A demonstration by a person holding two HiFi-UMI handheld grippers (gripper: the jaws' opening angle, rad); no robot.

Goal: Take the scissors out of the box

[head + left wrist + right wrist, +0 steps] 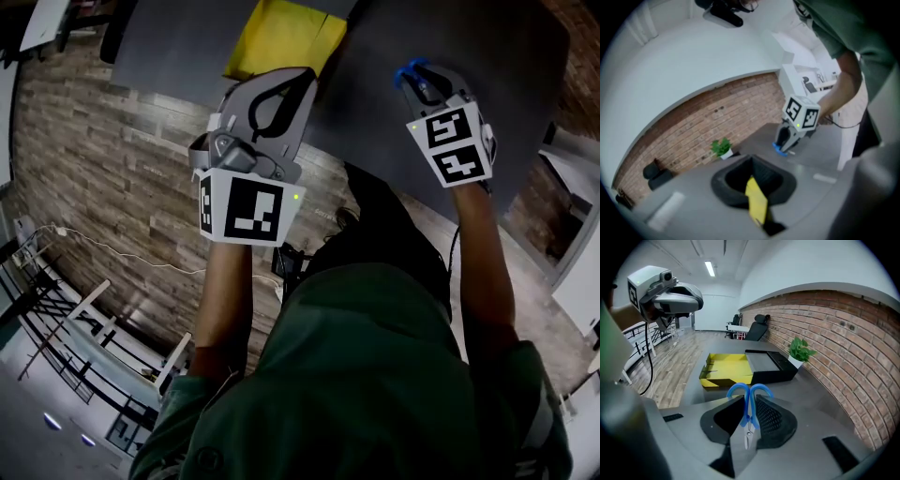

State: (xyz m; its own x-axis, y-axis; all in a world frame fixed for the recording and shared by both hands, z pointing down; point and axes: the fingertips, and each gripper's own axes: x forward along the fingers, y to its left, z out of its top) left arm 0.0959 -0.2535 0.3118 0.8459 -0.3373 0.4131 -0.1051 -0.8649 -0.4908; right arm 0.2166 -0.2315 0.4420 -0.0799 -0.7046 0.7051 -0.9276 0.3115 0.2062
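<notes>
Over table point(824, 397) | right gripper point(749, 409) clamps blue-looped scissors point(739, 391) | left gripper point(754, 180), flat yellow strip point(757, 206)

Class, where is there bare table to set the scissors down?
Bare table shows between the open box and the right hand-held gripper, and beside the brick wall nearer than the plant. Crowded: the far end, around box and plant.

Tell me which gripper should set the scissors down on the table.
Right. The right gripper is shut on the blue-handled scissors, clear of the yellow box; the left gripper grips a yellow strip.
</notes>
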